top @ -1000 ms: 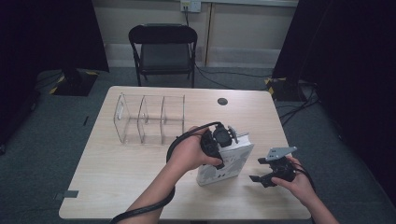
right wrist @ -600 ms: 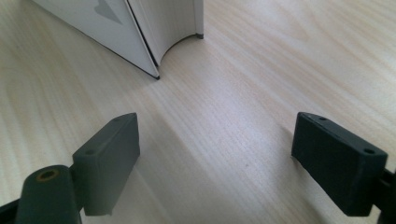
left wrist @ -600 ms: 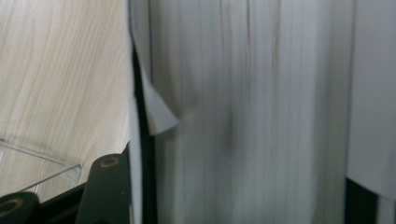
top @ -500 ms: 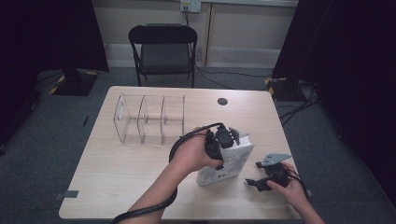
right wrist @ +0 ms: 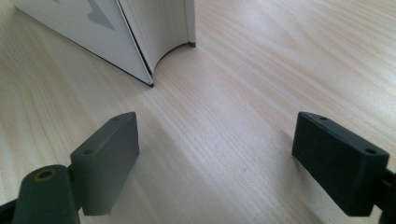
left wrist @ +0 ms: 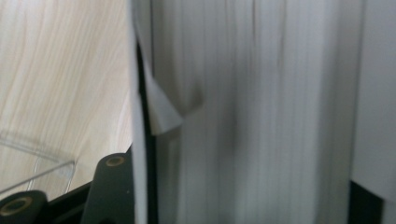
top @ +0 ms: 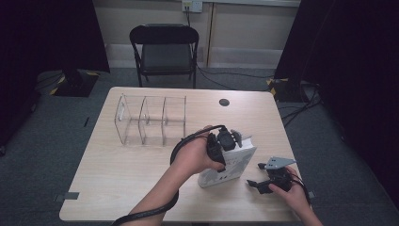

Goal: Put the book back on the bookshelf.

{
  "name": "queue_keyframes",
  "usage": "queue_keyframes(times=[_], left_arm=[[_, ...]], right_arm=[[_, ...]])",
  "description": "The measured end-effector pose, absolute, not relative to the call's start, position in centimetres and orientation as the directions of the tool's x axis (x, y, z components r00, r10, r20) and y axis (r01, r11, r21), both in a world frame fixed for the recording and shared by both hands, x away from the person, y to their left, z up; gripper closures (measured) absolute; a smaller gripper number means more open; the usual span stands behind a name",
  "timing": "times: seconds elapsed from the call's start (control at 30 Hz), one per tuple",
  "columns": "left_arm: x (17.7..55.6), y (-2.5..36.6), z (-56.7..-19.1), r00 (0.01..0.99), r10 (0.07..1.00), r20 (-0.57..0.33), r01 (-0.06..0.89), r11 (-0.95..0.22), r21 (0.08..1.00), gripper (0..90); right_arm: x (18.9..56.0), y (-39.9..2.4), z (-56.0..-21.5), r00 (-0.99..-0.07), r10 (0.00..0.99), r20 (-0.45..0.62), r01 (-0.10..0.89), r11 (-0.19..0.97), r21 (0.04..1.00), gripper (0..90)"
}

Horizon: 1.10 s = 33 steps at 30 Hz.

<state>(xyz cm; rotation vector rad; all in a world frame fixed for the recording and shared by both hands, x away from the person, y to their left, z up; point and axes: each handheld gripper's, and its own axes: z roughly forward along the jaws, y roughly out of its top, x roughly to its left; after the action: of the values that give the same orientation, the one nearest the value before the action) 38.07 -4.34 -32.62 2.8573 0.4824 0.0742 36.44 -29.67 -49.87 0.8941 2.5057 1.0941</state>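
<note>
One thick white book [top: 233, 162], matte pages, pale woodgrain table [top: 122, 174]

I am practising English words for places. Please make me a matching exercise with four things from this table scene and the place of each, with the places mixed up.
Things:
1. book
2. clear rack
3. right gripper
4. chair

Places:
A. on the floor behind the table
B. low over the table's near right corner, jaws apart, nothing between them
C. between the left gripper's jaws, standing on the table
D. on the table's far left part, nothing in its compartments

Pairs: 1-C, 2-D, 3-B, 4-A
</note>
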Motion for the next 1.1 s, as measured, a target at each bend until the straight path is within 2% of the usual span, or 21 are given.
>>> queue_keyframes(times=[0.07,0.17,0.67,1.1], left_arm=[[38.0,-4.5,-32.5,0.944,0.330,0.015,0.319,-0.922,0.219,45.4],[37.9,-4.5,-32.1,0.938,0.345,0.031,0.329,-0.917,0.224,51.0],[38.2,-4.7,-31.5,0.906,0.423,-0.009,0.416,-0.888,0.196,52.8],[38.2,-3.4,-29.9,0.895,0.444,-0.035,0.443,-0.882,0.162,52.9]], right_arm=[[36.4,-29.7,-49.9,-0.776,0.631,0.004,0.432,0.527,0.732,14.2],[36.5,-29.7,-49.9,-0.776,0.631,0.004,0.432,0.527,0.732,14.2],[36.5,-29.7,-49.9,-0.775,0.632,0.005,0.433,0.525,0.732,14.1],[36.5,-29.7,-49.9,-0.775,0.632,0.005,0.433,0.525,0.733,14.0]])
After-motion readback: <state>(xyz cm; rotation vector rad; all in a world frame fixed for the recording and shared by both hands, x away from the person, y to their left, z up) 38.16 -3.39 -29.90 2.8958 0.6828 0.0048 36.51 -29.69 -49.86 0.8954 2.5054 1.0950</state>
